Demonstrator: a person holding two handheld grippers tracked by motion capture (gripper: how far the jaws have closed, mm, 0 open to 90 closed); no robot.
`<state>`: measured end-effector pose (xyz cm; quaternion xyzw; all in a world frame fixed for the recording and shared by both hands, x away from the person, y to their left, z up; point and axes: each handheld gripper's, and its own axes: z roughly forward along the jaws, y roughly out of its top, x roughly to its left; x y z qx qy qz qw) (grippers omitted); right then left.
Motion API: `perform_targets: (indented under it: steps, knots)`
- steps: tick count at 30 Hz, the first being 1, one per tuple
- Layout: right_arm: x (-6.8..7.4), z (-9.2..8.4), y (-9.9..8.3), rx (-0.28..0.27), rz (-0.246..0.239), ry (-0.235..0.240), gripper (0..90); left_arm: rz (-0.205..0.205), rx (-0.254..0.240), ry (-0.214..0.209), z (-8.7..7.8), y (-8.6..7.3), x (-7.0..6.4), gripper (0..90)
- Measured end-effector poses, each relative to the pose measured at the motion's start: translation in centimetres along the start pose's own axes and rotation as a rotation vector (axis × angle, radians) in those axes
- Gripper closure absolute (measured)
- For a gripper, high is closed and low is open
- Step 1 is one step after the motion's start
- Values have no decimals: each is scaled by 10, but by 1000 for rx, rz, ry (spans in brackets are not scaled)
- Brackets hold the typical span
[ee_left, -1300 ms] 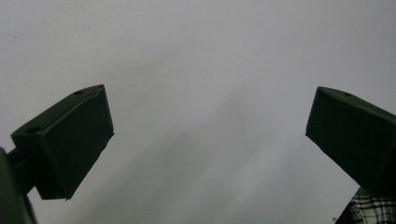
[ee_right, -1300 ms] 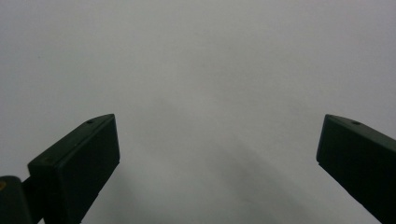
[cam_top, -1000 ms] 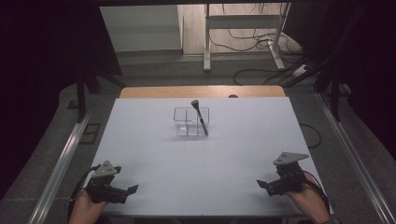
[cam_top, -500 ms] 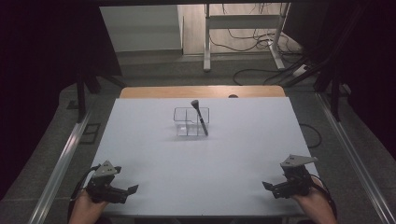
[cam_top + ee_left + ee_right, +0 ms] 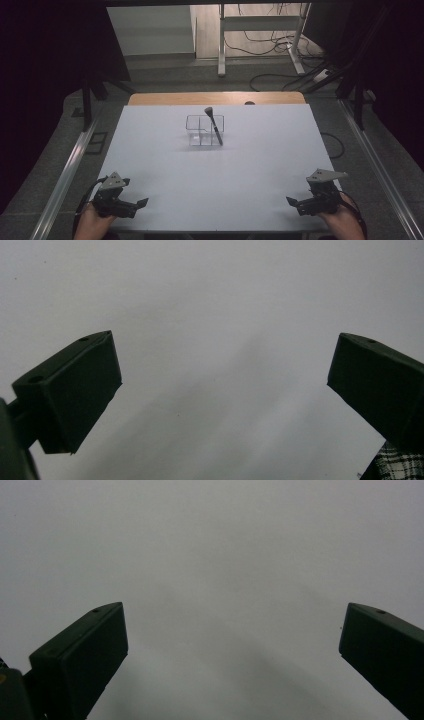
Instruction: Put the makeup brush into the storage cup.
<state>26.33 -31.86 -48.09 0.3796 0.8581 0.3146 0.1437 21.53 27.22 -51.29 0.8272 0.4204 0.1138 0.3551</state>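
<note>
Both tools, left tool and right tool, are spread wide and far from the brush; a clumsy grab could tip its clear box.

Dark room; white table, grey floor, cables behind

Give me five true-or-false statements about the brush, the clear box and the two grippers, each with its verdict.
1. The brush stands tilted in the clear box. True.
2. The left gripper holds the brush. False: its jaws are open over bare table, far from the brush.
3. The right gripper is open. True.
4. The box sits at the table's near edge. False: it sits toward the far side, near the middle.
5. Both grippers are at the table's near corners. True.
</note>
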Motion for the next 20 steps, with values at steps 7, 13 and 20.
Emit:
perform_targets:
  steps: [7,13,20]
  knots:
    - [-3,-5,-6,-1,34,-17,0,0,1,0,0,0,0,9]
    - [-4,-8,-11,4,56,-21,0,0,2,0,0,0,0,9]
    - [-5,-10,-14,6,69,-23,0,-10,2,2,0,0,0,7]
